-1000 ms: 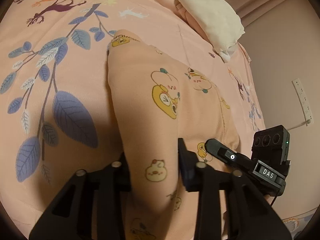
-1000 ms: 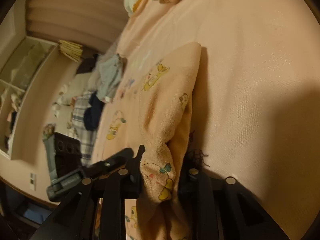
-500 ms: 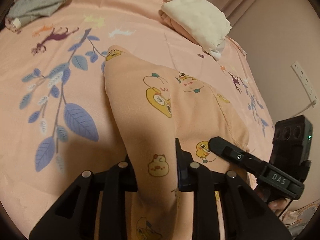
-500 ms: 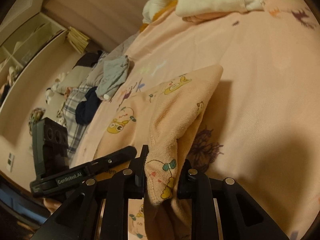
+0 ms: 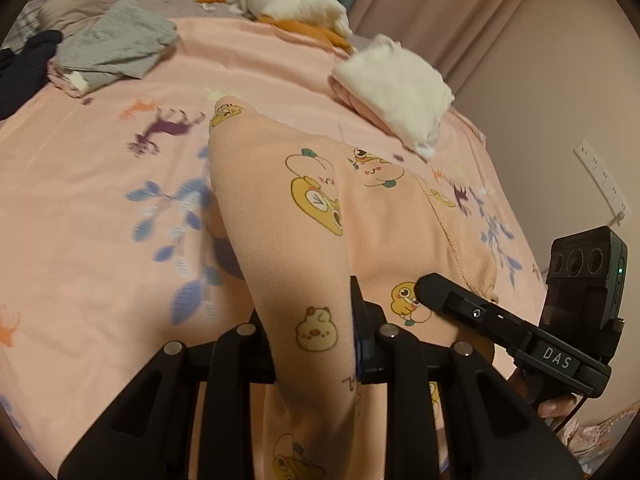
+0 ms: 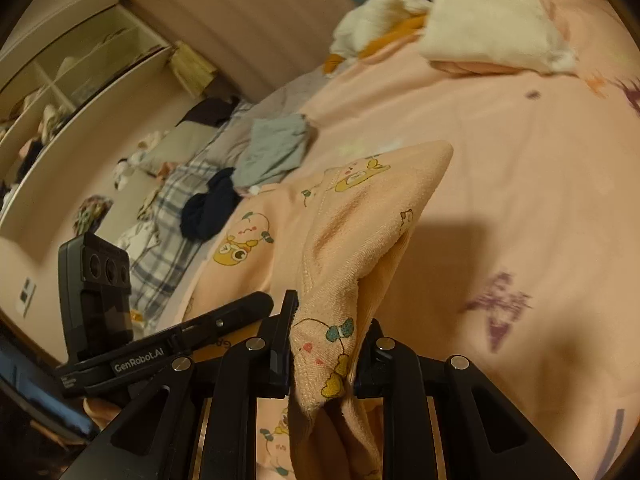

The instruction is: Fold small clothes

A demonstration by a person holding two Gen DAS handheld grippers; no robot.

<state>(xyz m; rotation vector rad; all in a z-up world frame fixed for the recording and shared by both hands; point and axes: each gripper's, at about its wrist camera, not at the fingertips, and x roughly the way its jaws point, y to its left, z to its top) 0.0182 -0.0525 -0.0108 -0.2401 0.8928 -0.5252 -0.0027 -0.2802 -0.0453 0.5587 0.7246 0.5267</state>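
Note:
A small peach garment (image 5: 288,216) printed with yellow cartoon animals is held up off the pink bedsheet (image 5: 80,208). My left gripper (image 5: 312,344) is shut on one near edge of it. My right gripper (image 6: 324,352) is shut on the other near edge of the garment (image 6: 352,216). The cloth stretches from both grippers away to a far corner still resting on the sheet. The right gripper also shows in the left wrist view (image 5: 500,320), close to the right of the left one.
A folded white and pink stack (image 5: 396,88) lies at the far right of the bed. A grey garment (image 5: 108,48) and a dark one (image 6: 208,208) lie far left. A white and orange pile (image 5: 288,4) sits by the curtains. A wall socket strip (image 5: 604,184) is at right.
Both grippers have risen and tilted back with the garment, lifting its near part. More of the far bed and room has come into view.

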